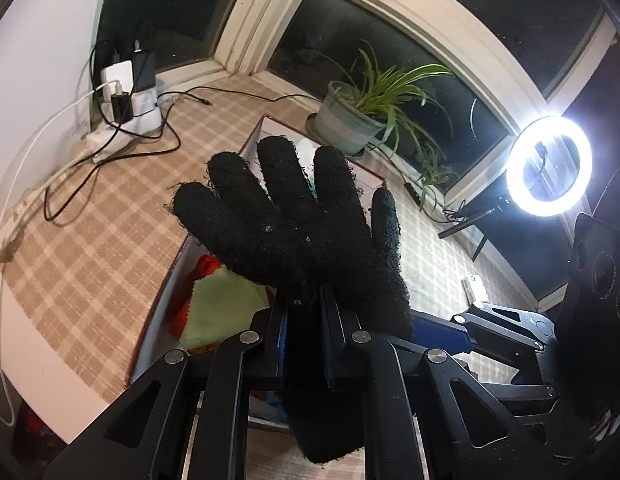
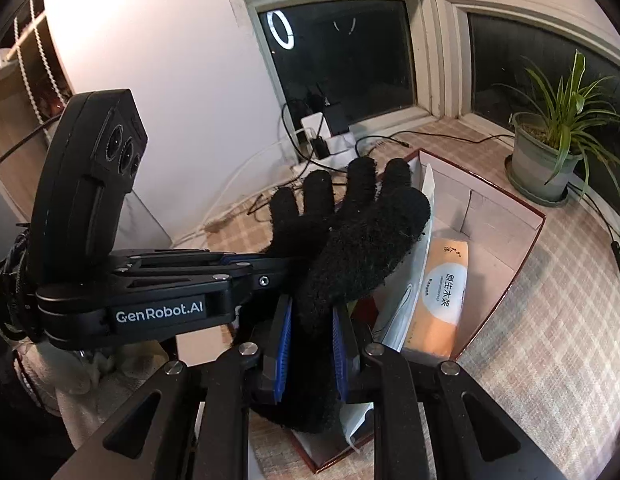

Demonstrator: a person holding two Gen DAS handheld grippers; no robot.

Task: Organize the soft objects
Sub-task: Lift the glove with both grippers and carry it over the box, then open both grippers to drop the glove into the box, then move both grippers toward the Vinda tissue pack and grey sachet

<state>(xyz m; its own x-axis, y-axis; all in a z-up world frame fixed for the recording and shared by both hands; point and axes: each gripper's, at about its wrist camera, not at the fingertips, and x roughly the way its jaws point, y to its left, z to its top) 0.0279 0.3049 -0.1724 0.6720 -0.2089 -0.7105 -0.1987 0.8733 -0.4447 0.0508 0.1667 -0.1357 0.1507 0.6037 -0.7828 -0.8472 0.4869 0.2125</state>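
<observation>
Both grippers are holding one fuzzy black glove up in the air over the open box on the checked table. The left gripper has its two fingers squeezed onto the wrist end, and the glove's fingers stick up and spread out. The right gripper has its fingers pinched onto the glove too, close beside the left one. In the box I can see a green cloth, something red under it, and an orange pack with white bags next to it. Here is what could go wrong, I think. If one gripper pulls away while both are squeezing, the glove could stretch or slip out and drop on the table. If both let go too high, the floppy glove could land half over the box wall. The two grippers are so close they might bump. The glove's fuzz could also catch on the blue pads and hang there when the fingers open.
</observation>
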